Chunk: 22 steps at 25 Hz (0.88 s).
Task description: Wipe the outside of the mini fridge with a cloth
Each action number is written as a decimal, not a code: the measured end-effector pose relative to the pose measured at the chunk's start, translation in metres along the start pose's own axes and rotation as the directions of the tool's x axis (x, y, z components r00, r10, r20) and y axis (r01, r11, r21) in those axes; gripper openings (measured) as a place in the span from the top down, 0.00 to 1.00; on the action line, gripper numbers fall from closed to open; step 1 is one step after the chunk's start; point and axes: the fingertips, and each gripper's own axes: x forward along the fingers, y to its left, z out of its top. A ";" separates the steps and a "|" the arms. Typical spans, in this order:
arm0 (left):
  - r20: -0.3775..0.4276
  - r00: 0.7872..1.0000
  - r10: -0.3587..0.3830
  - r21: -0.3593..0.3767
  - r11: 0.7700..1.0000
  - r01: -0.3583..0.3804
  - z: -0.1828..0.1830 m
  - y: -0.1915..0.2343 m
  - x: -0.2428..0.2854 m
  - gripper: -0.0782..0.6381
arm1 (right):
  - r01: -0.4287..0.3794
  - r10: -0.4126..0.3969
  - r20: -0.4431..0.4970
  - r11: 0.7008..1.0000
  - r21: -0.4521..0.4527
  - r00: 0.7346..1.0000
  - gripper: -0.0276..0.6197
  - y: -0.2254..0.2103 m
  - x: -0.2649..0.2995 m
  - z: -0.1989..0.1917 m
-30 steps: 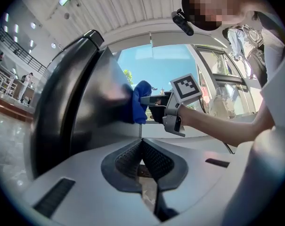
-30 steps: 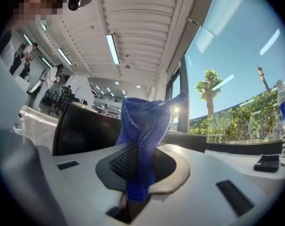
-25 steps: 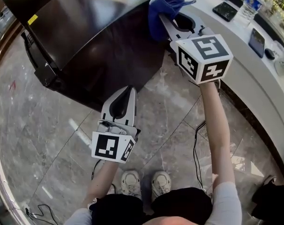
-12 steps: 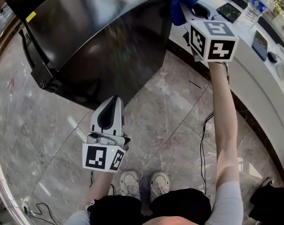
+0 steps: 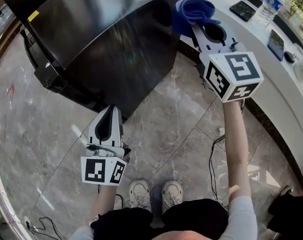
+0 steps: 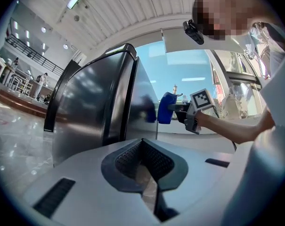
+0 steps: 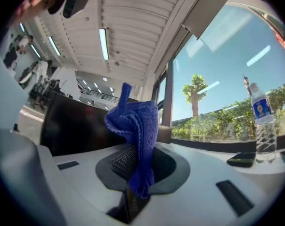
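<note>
Cloth in R gripper fingers

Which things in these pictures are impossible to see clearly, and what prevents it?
1. Whether the cloth touches the mini fridge: in the head view they overlap; in the right gripper view the cloth blocks that spot.
2. Fridge's far end: cut off by the head view's top edge.
3. Print on the water bottle: too small, right gripper view.
</note>
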 end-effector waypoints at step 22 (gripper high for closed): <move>0.013 0.996 0.083 0.052 0.995 -0.083 -0.004 0.019 -0.027 0.88 | -0.625 0.621 0.073 0.774 0.105 0.781 0.85 0.277 -0.039 0.027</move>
